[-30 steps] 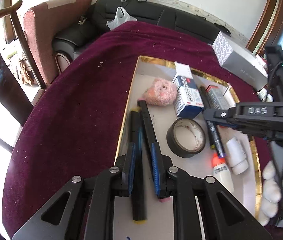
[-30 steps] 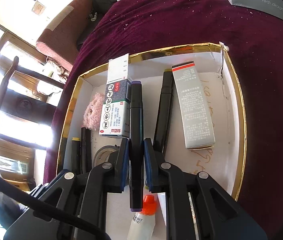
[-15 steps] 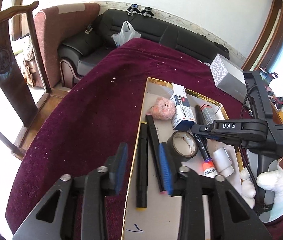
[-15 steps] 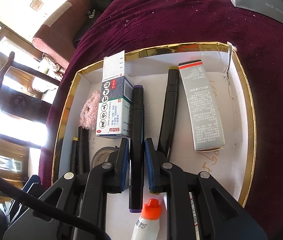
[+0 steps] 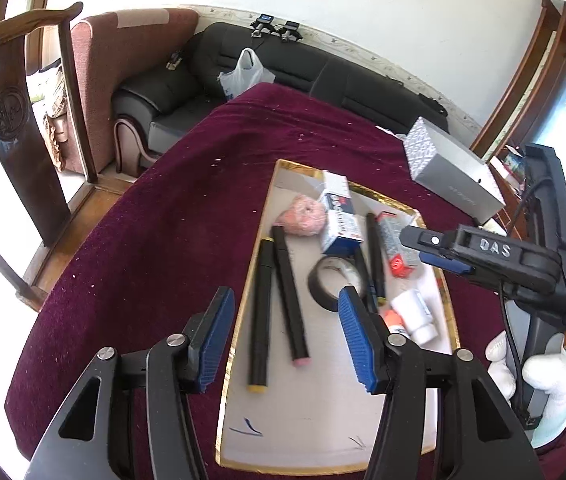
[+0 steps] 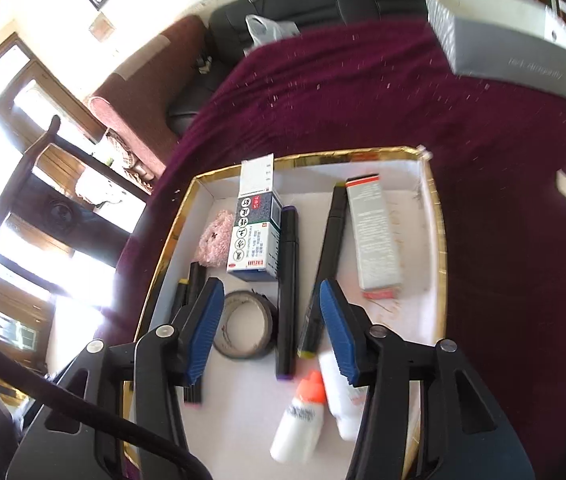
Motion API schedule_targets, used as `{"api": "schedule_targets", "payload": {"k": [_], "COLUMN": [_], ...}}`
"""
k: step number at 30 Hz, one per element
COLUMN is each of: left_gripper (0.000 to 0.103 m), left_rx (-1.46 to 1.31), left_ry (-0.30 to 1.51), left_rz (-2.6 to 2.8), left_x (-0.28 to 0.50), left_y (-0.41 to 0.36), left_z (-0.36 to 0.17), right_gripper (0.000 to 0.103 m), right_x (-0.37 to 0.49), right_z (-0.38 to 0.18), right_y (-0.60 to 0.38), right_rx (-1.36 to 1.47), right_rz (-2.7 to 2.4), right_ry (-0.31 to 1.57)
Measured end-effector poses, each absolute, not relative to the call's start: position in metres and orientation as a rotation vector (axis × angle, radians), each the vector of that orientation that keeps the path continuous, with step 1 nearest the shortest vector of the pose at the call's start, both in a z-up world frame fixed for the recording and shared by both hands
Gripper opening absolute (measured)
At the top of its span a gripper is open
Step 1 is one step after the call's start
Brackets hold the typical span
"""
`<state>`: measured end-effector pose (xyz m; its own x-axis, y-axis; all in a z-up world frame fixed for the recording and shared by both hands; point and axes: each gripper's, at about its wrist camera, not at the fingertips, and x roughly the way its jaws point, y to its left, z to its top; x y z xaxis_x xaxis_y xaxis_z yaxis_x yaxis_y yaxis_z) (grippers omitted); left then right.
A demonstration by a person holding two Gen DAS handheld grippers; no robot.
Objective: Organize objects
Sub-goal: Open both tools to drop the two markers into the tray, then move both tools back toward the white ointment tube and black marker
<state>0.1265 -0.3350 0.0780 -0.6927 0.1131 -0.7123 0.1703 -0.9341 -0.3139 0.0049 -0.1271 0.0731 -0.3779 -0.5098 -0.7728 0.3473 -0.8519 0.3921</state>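
Each wrist camera sits just behind its own blue-padded fingers and looks steeply down at close range. The left view faces along the gold-rimmed tray (image 5: 243,304) from its near end; the right view looks from above that tray's right side. Both share the tray, maroon tablecloth (image 5: 155,240) and black sofa (image 5: 323,76).

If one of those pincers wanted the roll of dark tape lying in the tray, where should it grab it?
The tape roll lies flat, hole up, so I'd come from above and pinch its wall, one finger in the hole, one outside. The side toward the tray's gold rim looks best: the purple-capped marker lies close against the other side. The right gripper, jaws opening and empty, hangs over it.
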Motion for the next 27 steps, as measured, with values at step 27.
{"api": "schedule_targets", "payload": {"k": [27], "left_gripper": [0.054], "left_rx": [1.63], "left_ry": [0.147], "left_rz": [-3.121], "left_x": [0.135], "left_y": [-0.102], "left_z": [0.088], "right_gripper": [0.066], "right_x": [0.012], "right_z": [0.083], "right_y": [0.183], "right_rx": [1.284], "right_rz": [-2.629], "right_ry": [-0.523]}}
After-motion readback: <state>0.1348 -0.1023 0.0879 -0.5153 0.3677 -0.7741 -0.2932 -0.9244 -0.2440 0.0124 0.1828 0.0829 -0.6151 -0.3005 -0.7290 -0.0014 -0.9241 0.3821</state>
